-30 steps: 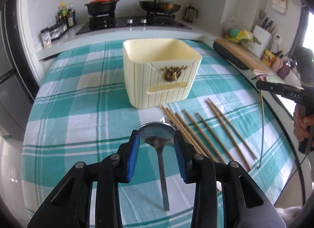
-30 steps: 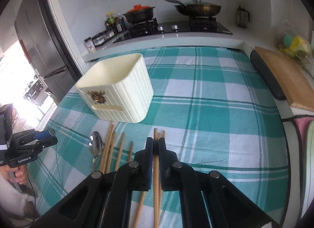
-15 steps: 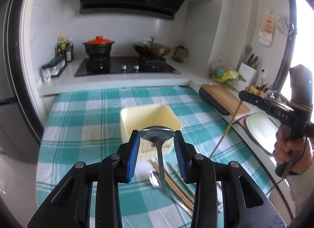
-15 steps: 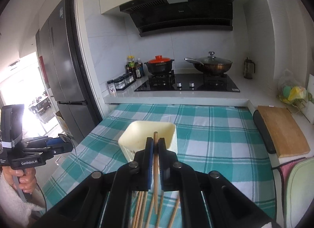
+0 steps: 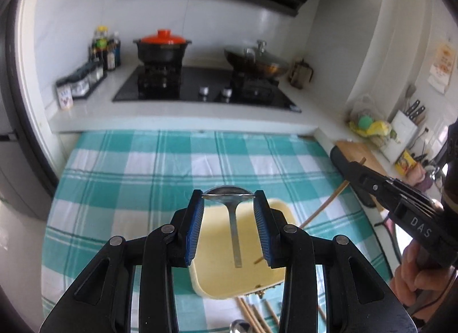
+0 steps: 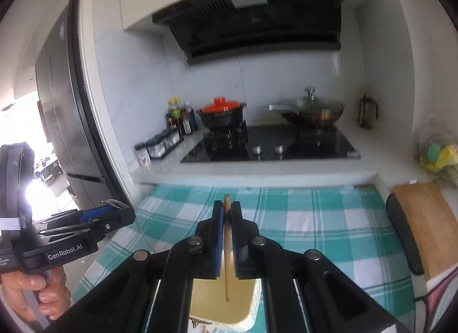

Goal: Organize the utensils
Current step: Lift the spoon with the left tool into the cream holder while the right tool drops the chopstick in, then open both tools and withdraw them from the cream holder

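Note:
My left gripper (image 5: pixel 228 196) is shut on a metal spoon (image 5: pixel 234 227) by its bowl; the handle hangs down into the cream utensil holder (image 5: pixel 272 285) below it. My right gripper (image 6: pixel 227 210) is shut on a wooden chopstick (image 6: pixel 227 264) that hangs point-down into the same holder (image 6: pixel 249 308). In the left wrist view the right gripper (image 5: pixel 392 198) shows at the right with its chopstick (image 5: pixel 323 207) slanting into the holder. Several chopsticks (image 5: pixel 254 314) and another spoon (image 5: pixel 240 327) lie on the checked cloth in front of the holder.
The teal checked tablecloth (image 5: pixel 143 178) covers the table. Behind it is a counter with a hob (image 5: pixel 206 86), a red-lidded pot (image 5: pixel 161 48) and a wok (image 5: pixel 254 59). A cutting board (image 6: pixel 429 224) lies at the right. A fridge (image 6: pixel 63 121) stands at the left.
Both grippers rose off the table with their utensils and moved over the holder. The spoon handle and the chopstick tip now hang inside it.

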`<state>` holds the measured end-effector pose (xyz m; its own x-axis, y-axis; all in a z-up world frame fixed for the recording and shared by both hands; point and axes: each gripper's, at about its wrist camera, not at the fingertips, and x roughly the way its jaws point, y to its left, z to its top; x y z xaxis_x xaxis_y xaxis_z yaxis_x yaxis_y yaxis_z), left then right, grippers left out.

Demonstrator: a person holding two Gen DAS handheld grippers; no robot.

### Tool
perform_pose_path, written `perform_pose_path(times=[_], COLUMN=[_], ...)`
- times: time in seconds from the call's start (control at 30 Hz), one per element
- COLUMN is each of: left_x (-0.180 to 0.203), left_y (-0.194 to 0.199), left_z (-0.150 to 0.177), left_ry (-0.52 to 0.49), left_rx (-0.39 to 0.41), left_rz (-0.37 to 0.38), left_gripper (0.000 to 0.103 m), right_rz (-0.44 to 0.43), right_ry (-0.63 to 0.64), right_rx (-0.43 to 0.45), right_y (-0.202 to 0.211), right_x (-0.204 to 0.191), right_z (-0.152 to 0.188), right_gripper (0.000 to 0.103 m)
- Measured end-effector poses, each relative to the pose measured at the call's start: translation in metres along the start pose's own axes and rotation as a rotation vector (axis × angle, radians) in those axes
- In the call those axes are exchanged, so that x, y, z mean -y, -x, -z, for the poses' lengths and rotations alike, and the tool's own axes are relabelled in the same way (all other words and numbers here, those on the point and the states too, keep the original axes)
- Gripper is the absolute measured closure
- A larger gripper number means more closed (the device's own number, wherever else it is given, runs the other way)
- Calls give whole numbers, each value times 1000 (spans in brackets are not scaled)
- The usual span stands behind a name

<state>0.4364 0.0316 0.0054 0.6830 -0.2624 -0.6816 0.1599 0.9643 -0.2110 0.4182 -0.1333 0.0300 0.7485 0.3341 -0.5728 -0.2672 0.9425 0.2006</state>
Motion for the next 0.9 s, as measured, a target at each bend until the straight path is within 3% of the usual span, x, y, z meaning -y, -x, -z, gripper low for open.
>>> perform_pose_path(times=[0.13,0.3,0.37,0.43,0.5,0.6,0.63,0.67,0.9], left_x=[-1,-2,-4,-3,-1,2,4,4,4], left_y=[-41,-54,-43,-23,3,42,55,65,108], left_z=[16,28,32,38,50,76,88,98,171], left_ry=[-11,8,14,3,-28,-65,-73,-77,20], left_rx=[-114,-124,-93,-49,-10,33,44,52,55], left_rz=[-11,-32,-23,-31,-41,-34,-34,-36,-46], left_gripper=[67,64,47,34,26,10,6,6,6], right_rz=[-5,-4,17,64,120,155,186,226,404], right_ry=[-39,-30,-18,2,30,69,84,96,131], right_rx=[-178,-180,-138,-81,-40,46,74,94,170], right_y=[-50,-64,-55,-37,-12,37,55,72,171], right_x=[13,15,12,9,6,2,0,-2,-5], right_z=[17,22,21,24,28,44,52,59,109], right_gripper=[97,91,56,45,42,31,23,18,18])
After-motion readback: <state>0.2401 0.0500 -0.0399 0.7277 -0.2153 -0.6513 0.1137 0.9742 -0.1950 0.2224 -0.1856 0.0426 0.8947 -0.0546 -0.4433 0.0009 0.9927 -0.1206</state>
